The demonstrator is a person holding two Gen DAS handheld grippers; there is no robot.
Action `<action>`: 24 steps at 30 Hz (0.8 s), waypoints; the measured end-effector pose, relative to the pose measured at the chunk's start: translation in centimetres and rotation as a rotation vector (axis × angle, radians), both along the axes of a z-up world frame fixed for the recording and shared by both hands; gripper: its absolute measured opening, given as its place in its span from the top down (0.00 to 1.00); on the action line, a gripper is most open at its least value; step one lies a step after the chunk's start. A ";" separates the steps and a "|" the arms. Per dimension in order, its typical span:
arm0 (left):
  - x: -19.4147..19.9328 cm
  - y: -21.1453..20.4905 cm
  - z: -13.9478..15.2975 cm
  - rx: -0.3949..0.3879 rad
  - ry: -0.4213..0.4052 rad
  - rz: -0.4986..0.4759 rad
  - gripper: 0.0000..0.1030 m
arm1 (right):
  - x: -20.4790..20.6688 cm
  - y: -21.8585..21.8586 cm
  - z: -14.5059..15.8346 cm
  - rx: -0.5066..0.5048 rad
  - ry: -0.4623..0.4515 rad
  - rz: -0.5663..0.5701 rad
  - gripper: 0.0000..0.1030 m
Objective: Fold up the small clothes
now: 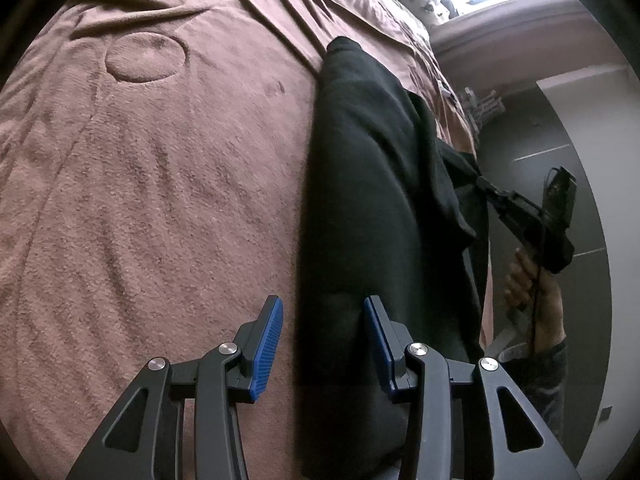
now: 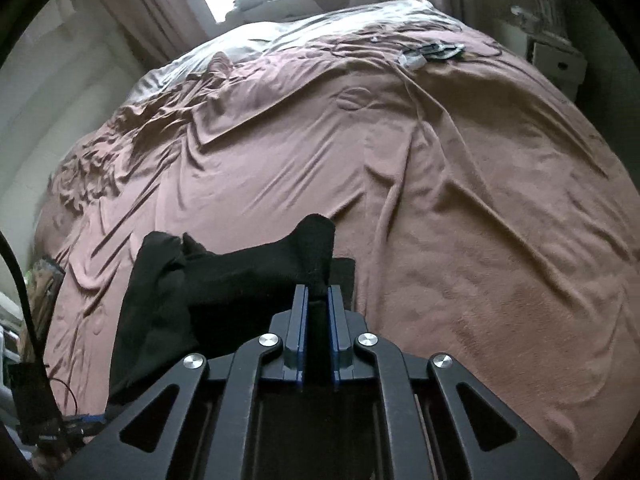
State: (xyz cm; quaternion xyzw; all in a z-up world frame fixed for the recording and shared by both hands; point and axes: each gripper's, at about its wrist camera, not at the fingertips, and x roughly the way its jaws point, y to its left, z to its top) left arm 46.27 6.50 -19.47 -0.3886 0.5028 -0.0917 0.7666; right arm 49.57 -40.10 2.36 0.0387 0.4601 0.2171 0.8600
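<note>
- My right gripper (image 2: 318,294) is clenched on a corner of the black garment (image 2: 224,280): a tuft of dark cloth stands up between the blue pads (image 2: 335,312), which sit nearly together. I hold by the edge because that gives me a flap to carry over the rest.
- My left gripper (image 1: 323,334) is released, its blue pads (image 1: 267,344) standing apart with nothing pinched. It hovers over the near end of the same garment (image 1: 372,184), straddling the cloth's edge; I judge that it waits there so it can pin or pick up the opposite end once the right side is lifted.
- From the left camera I see the right gripper (image 1: 486,186) at the far side of the cloth, with the hand (image 1: 532,292) that carries it beside the bed's edge; the fabric drapes up toward it, so that corner is raised off the surface.
- The garment lies lengthwise as a long dark band on the brown blanket (image 2: 460,208), near the bed's edge, which keeps it within reach of both tools.
- The blanket is wrinkled and soft, so I expect the cloth to drag a little instead of sliding freely.
- Small items (image 2: 432,54) lie well apart at the far end of the bed, clear of my work.
</note>
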 end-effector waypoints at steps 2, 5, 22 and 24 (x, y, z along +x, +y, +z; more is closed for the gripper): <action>0.1 -0.1 -0.1 -0.003 0.004 0.000 0.58 | 0.4 0.3 -1.0 -0.019 0.035 -0.002 0.91; 0.2 0.0 -0.2 -0.011 0.005 0.002 0.58 | 0.8 0.5 -2.0 -0.045 0.093 -0.018 0.83; -0.2 0.3 -0.2 -0.022 -0.008 0.004 0.58 | -9.6 2.9 3.1 -0.074 -0.051 0.245 0.28; -0.3 0.5 -0.2 -0.032 -0.011 0.005 0.58 | -10.7 3.6 3.0 -0.081 -0.046 0.280 0.26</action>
